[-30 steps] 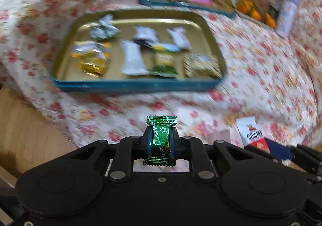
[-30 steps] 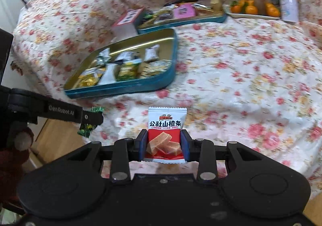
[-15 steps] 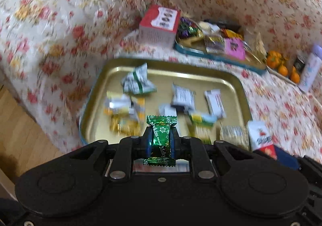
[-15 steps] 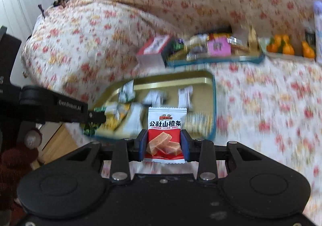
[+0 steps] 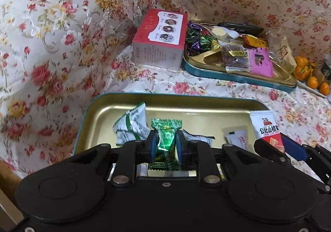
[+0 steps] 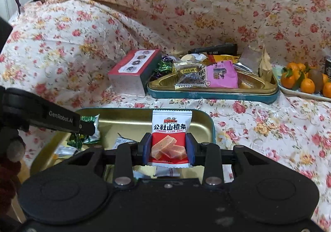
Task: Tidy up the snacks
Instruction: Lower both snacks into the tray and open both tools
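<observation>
Both grippers had swung in over the near gold tray (image 5: 206, 108). Left gripper (image 5: 164, 145) jaws were just opening, the green candy (image 5: 165, 141) loose between them; right gripper (image 6: 168, 147) stayed clamped on the red hawthorn packet (image 6: 169, 141). Released early, the candy might land on packets already there.

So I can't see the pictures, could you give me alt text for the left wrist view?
The left gripper, its jaws just easing open, has a green candy between them above a gold tray of wrapped snacks. At right a red and white snack packet sits in the right gripper; behind are a red box and a second tray.
</observation>
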Demonstrator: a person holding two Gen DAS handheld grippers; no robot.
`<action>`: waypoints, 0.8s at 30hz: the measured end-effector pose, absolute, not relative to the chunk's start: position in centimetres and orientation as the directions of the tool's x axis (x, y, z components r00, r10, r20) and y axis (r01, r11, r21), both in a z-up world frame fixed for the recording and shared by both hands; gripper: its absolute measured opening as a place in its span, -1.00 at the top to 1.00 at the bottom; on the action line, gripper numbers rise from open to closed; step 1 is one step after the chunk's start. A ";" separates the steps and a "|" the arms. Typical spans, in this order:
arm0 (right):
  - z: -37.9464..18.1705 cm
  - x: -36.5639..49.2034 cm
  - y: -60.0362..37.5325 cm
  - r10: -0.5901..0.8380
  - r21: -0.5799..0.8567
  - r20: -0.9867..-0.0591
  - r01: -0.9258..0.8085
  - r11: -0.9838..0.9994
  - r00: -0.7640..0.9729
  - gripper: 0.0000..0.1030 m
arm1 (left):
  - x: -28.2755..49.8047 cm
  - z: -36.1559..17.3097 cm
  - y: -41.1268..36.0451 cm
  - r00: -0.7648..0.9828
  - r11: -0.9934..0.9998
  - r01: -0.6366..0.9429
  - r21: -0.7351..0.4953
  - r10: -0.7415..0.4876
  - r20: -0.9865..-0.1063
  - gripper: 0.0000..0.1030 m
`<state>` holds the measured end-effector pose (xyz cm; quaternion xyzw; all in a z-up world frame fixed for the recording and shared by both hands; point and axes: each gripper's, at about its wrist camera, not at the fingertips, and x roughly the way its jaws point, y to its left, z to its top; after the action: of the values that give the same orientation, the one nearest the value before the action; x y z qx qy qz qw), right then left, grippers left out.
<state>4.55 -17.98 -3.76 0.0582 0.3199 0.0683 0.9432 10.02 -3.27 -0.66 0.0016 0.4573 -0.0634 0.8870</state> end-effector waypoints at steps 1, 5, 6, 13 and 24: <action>-4.0 4.9 -17.9 0.158 0.142 -0.600 -0.089 0.986 0.784 0.29 | 10.1 -0.6 -3.3 0.576 0.992 0.114 -0.048 -0.106 -0.811 0.41; -4.7 5.9 -17.9 0.133 0.120 -0.621 -0.075 0.990 0.773 0.29 | 9.4 -0.2 -3.0 0.587 0.992 0.121 -0.036 -0.101 -0.803 0.39; -4.9 6.0 -17.9 0.132 0.120 -0.625 -0.072 0.990 0.770 0.29 | 9.2 -0.2 -3.0 0.589 0.993 0.119 -0.029 -0.094 -0.802 0.39; -5.3 6.3 -17.8 0.120 0.122 -0.635 -0.054 0.991 0.763 0.25 | 6.7 -0.4 -2.3 0.586 0.994 0.111 0.001 -0.064 -0.808 0.39; -3.8 2.1 -17.8 0.090 0.138 -0.599 -0.008 0.990 0.796 0.22 | 2.6 -1.0 -0.7 0.601 0.996 0.088 0.017 -0.040 -0.798 0.39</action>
<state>2.09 -17.77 -3.83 0.0644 0.3185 0.0258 0.9454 2.57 -0.72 -1.00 0.0273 0.4452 -0.0358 0.8943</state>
